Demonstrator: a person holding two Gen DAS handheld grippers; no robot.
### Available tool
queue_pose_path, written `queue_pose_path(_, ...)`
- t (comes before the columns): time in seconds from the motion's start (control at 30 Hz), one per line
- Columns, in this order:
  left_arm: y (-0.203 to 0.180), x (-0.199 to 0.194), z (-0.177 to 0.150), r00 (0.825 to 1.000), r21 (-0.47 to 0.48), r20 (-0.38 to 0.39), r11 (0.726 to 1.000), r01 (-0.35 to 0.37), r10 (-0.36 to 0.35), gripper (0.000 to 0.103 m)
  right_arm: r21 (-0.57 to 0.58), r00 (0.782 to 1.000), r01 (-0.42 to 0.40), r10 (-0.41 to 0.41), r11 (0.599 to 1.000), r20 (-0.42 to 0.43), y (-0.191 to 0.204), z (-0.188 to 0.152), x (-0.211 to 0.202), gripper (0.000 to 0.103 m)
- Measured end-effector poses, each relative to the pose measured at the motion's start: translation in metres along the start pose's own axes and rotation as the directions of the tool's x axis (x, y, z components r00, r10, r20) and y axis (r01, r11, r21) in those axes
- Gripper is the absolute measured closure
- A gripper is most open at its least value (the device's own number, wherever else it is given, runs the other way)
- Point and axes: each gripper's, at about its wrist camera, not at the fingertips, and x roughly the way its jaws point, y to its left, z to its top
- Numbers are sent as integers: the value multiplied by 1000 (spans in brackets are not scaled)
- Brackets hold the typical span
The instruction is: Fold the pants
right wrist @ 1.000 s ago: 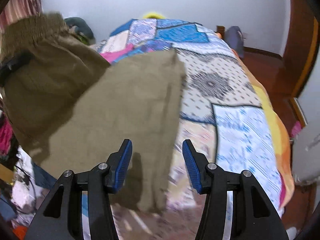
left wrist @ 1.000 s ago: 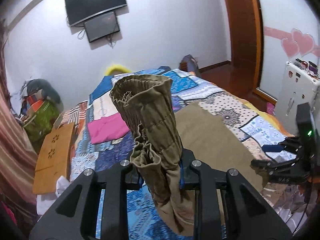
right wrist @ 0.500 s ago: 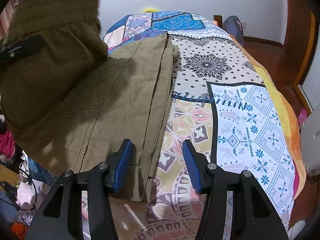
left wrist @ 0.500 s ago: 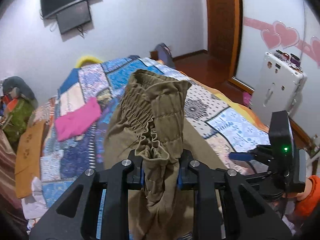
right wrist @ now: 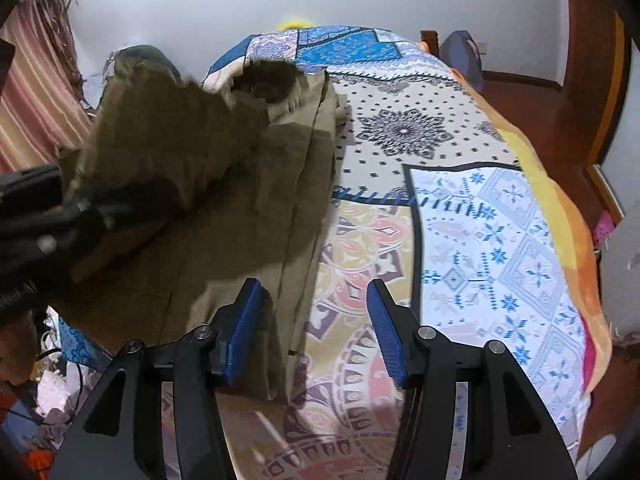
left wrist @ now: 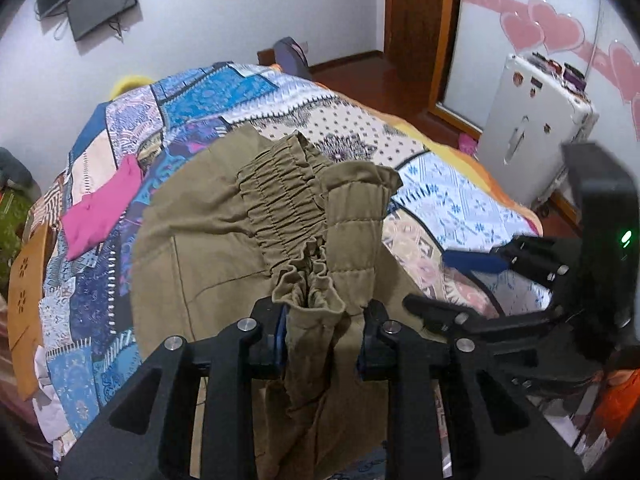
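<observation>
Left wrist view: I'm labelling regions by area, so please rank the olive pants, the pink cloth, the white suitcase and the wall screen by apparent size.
1. olive pants, nearest, so enlarged
2. white suitcase
3. pink cloth and wall screen: look alike, unranked

Both wrist cams look fwd and steeply down over the bed (left wrist: 460, 184) toward the far wall, close above it. Both share olive pants (right wrist: 224, 200) and patchwork quilt (right wrist: 500, 240).
</observation>
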Motion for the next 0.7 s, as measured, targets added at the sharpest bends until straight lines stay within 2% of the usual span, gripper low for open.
queue_pose_path(0.07,-1,1,-1,1000,3,-10,1000,21,-21,64,1,1000,21,-21,1000,6,-4,-1,-6,53)
queue_pose_path(0.13,1,2,-2,995,-31,-31,995,89,-90,26,11,999,39,-40,999,17,-11,-2,-14,53)
queue_pose_path(0.17,2,2,-3,993,-59,-30,992,114,-116,24,16,999,44,-45,999,21,-14,-2,-16,53)
queue_pose_path(0.3,1,1,-5,992,-83,-46,990,115,-119,24,47,996,76,-79,996,51,-26,-2,-35,52)
queue_pose_path(0.47,0,-33,-6,992,-51,19,991,125,-124,24,58,991,89,-95,994,98,-29,5,-56,52)
queue_pose_path(0.6,17,-52,-7,996,-60,86,997,40,-34,24,48,988,75,-81,996,134,-20,13,-64,52)
queue_pose_path(0.7,36,-39,-15,997,-87,40,994,-67,71,24,27,986,55,-58,998,155,-9,20,-67,51)
